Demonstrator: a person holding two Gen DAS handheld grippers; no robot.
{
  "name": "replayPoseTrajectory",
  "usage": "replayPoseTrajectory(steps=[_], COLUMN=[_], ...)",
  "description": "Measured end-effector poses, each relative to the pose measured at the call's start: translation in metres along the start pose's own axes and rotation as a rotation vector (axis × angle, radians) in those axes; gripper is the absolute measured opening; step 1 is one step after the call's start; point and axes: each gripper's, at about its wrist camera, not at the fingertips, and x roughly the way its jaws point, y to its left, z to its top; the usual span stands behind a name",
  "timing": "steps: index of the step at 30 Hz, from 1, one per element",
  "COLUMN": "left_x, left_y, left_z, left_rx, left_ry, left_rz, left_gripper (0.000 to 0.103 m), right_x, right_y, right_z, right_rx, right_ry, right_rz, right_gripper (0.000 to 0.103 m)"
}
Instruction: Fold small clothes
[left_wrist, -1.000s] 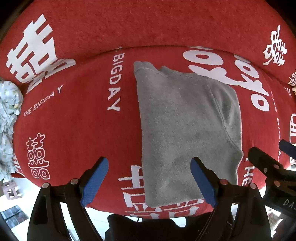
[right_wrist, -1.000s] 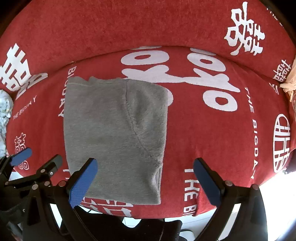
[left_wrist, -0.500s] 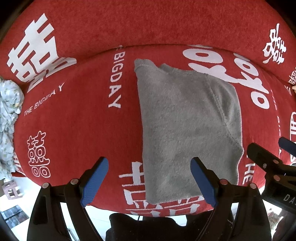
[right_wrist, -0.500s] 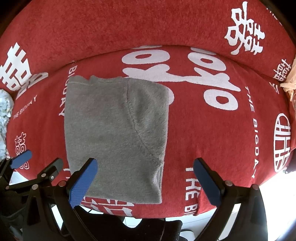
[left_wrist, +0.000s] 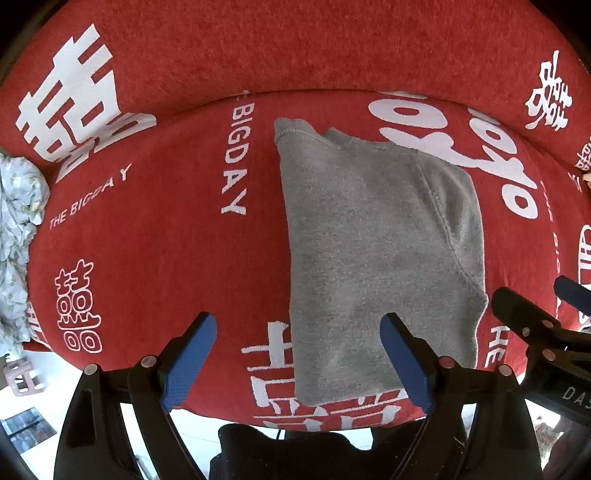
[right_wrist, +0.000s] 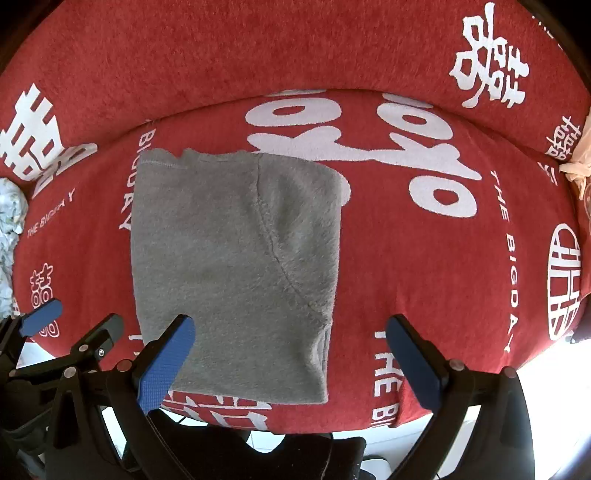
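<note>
Both wrist cameras look straight down from close above a red cushion. The two views share the grey garment: the left view holds it right of centre, the right view left of centre.

- The grey garment is soft, matt fleecy cloth with stitched seams.
- Under it, the red cover is napped, towel-like cloth with white woven lettering.
- Left of the garment, the gripper fingers carry blue, finely textured pads on matt black plastic.

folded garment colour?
Plain grey, fleecy; the folded garment shows best in the right wrist view.
</note>
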Motion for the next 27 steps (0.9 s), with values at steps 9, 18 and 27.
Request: replayPoseTrajectory(steps=[9,18,27], left_x=[0.0007,0.0008,0.0018], left_y=[0.0004,-0.0004,0.0026], left_z=[-0.0001,-0.0002,-0.0004], left_rx=[-0.009,-0.011,-0.026], left_ry=[0.001,-0.003,-0.011], left_rz=[0.001,0.016,0.03], left_gripper=[0.091,0.091,0.091], right_x=[-0.0002,0.0002,0.0009], right_y=[0.0003,0.001,0.0016], right_z=[-0.001,0.0002,-0.0002], right_rx=[0.002,-0.001,0.0], right_ry=[0.0,0.001,0.002], right_rz=[0.0,0.002,0.001], right_gripper=[0.103,0.103,0.103])
